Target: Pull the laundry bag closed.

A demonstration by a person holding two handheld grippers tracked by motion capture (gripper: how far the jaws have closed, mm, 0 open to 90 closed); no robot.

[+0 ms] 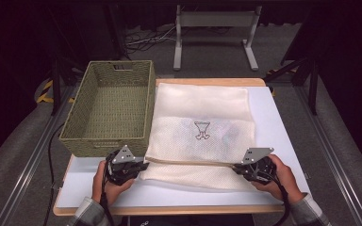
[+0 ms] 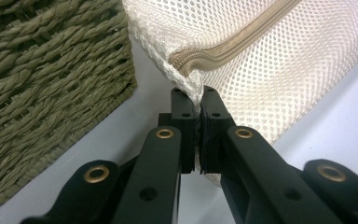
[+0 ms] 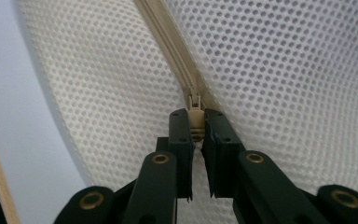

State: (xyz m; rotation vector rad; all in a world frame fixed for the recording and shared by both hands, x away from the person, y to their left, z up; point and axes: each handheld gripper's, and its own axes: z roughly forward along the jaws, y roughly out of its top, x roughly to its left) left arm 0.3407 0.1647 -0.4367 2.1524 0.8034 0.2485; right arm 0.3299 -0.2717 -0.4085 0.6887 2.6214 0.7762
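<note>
Mesh bag (image 1: 202,127) lies flat on the white table (image 1: 278,122), just right of the woven basket (image 1: 111,110). Left gripper (image 2: 199,100) is clamped on the bag's corner by the zipper end (image 2: 186,63), likely to anchor it. Right gripper (image 3: 196,122) pinches the zipper pull (image 3: 195,112) at the bag's right edge, so the zipper (image 1: 193,163) looks run across. Basket crowds the left hand; bare table beyond the right edge leaves room.
</note>
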